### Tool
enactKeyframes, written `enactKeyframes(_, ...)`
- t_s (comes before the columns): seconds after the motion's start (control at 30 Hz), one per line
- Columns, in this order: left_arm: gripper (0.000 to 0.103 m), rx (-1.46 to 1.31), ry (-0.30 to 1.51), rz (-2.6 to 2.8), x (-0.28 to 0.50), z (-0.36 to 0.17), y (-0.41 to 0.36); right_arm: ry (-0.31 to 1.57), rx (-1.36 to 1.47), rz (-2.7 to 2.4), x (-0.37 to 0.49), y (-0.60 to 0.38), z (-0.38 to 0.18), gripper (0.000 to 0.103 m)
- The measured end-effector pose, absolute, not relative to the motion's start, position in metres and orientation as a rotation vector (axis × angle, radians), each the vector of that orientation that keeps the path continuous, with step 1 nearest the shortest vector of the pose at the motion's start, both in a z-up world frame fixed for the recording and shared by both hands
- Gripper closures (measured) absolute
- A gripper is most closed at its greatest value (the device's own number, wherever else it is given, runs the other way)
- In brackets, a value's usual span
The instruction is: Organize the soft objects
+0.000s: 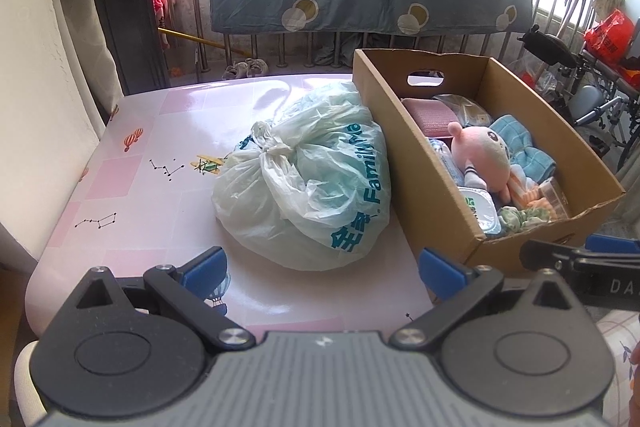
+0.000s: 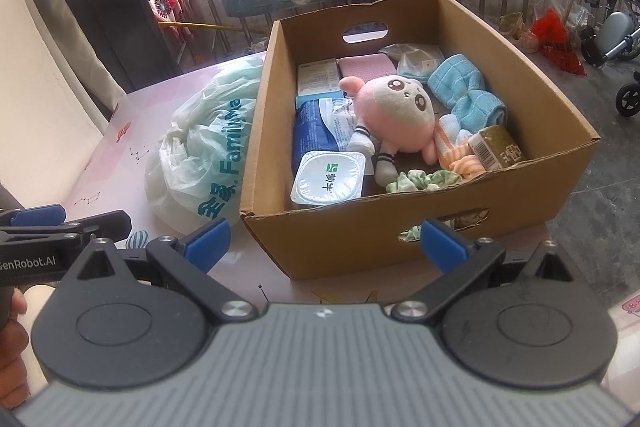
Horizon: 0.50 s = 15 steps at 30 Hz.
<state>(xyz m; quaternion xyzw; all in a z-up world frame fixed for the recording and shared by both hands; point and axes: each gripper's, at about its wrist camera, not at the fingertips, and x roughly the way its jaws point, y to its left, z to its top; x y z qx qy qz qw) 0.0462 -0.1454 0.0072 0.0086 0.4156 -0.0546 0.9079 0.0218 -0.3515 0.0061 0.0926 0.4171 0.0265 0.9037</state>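
Jaws of both grippers spread, holding nothing

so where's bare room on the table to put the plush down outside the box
Best patch: the pink tabletop left of the tied plastic bag, out to the table's left edge. A narrower strip lies between the bag and the open left claw. Crowded: the bag presses against the cardboard box, and the box is packed around the pink plush.
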Motion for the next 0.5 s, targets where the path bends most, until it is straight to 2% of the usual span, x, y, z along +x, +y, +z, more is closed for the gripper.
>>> enactKeyframes(0.5,0.000,0.016,0.869,-0.105,0.0498,0.0069,-0.1468,0.877,0.167,0.065,0.0266,-0.3473,0.0037,0.001)
